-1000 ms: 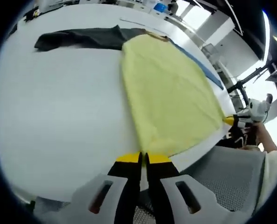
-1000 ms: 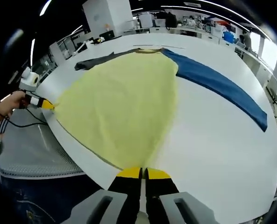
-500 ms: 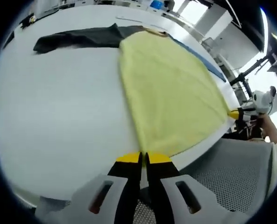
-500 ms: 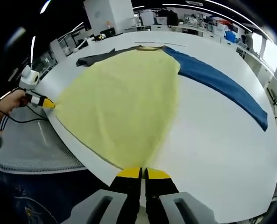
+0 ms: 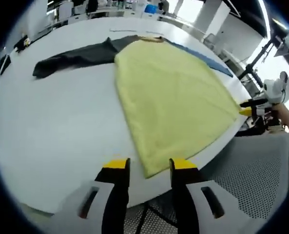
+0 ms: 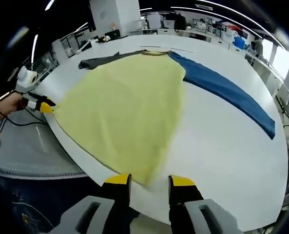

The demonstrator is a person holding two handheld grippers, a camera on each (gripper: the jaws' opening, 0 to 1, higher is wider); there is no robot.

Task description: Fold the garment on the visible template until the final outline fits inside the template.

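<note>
In the left gripper view, the left gripper [image 5: 146, 165] stands spread, its jaws apart on either side of the near corner of the garment [image 5: 173, 97], which lies flat on the white desk [image 5: 56, 126]. In the right gripper view, the right gripper [image 6: 148, 181] is likewise spread wide, straddling the garment's [image 6: 127, 105] opposite hem corner at the desk [image 6: 222, 141] edge, gripping nothing.

A lab: long white worktable [image 6: 232, 146], equipment benches [image 6: 202, 31] behind.
</note>
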